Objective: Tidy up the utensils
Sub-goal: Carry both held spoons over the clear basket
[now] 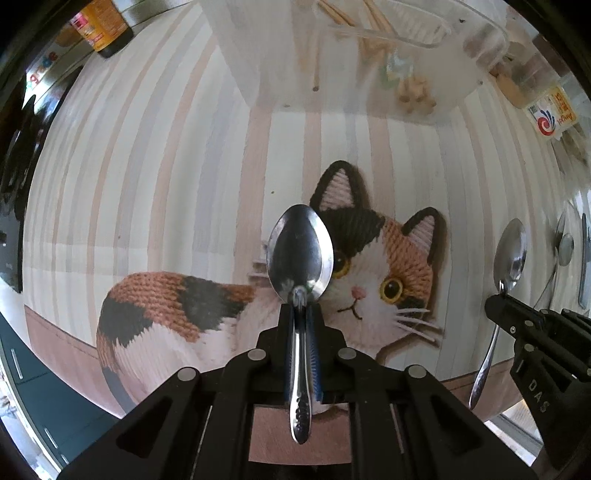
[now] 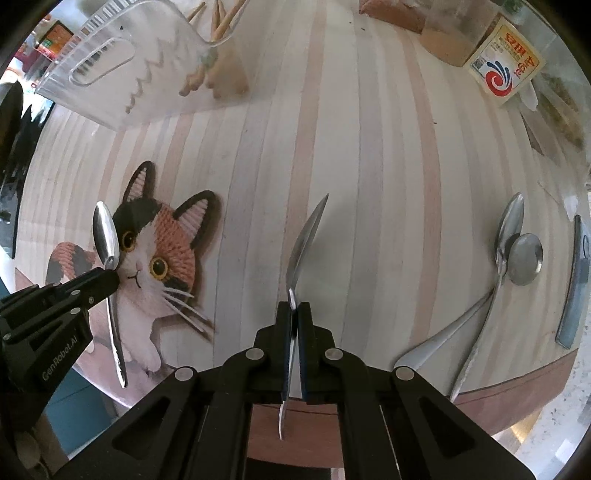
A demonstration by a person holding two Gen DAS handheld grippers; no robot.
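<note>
Left wrist: left gripper (image 1: 301, 310) clamps a spoon (image 1: 300, 251) above the table (image 1: 166, 166)

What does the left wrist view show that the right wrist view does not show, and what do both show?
Only the left wrist view: a dark bottle with an orange label, top left. Only the right wrist view: the wide grey handle crossing the loose spoon on the table, right side. Both: the left tongs and the right tongs, each shut on a spoon, the cat picture, and the clear bin.
</note>
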